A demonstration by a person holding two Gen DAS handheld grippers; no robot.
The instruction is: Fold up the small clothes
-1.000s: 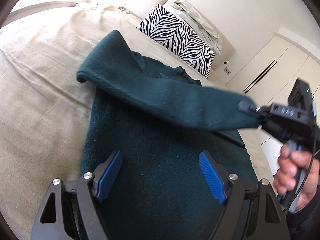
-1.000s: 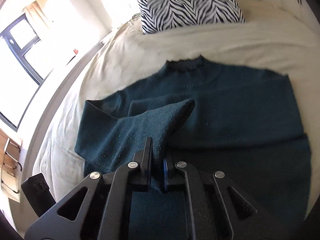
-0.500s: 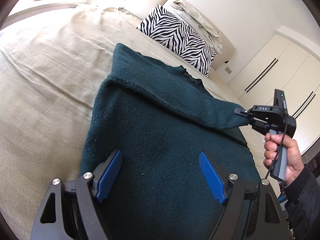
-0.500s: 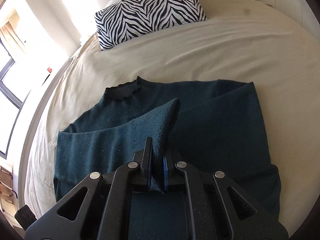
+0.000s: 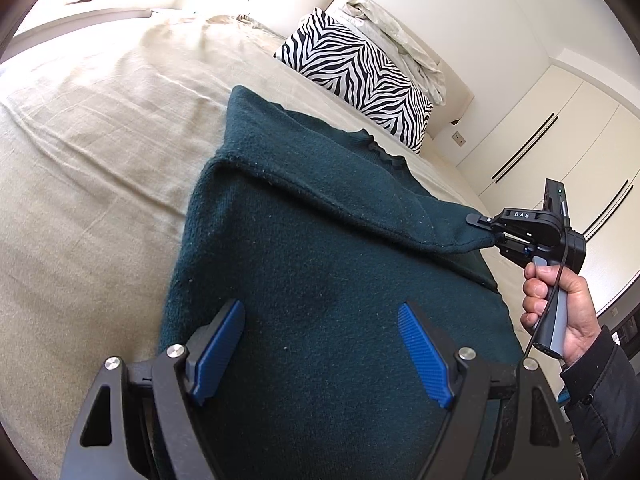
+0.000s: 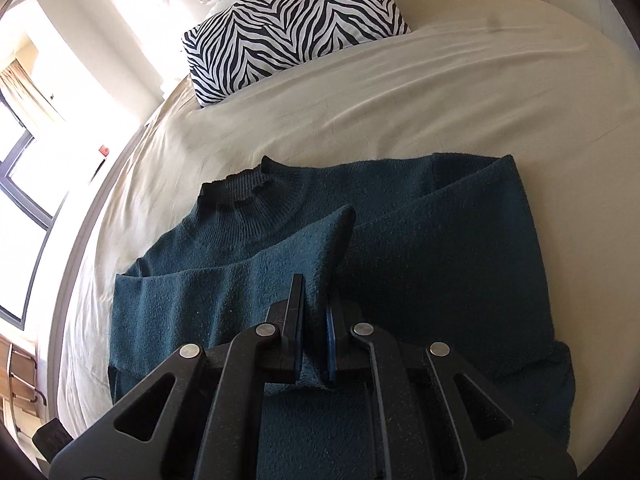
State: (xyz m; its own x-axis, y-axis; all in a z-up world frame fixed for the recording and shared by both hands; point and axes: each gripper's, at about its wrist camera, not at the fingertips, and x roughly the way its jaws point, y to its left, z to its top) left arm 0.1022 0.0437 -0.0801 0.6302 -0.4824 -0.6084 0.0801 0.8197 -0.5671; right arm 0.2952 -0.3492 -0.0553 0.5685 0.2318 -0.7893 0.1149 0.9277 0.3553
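Observation:
A dark teal knitted sweater lies flat on the bed, collar toward the pillow. One sleeve is drawn across the body of the sweater. My right gripper is shut on the cuff of that sleeve and holds it just above the sweater's far side. My left gripper hovers open over the sweater's lower part, with its blue pads wide apart and nothing pinched between them.
The cream bedsheet spreads around the sweater. A zebra-striped pillow and crumpled bedding sit at the head. White wardrobe doors stand beyond the bed. A person's hand in a dark sleeve grips the right gripper's handle.
My right gripper carried the sleeve cuff across the sweater and lower, so the sleeve now lies stretched over the body. The left gripper stayed where it was, still open.

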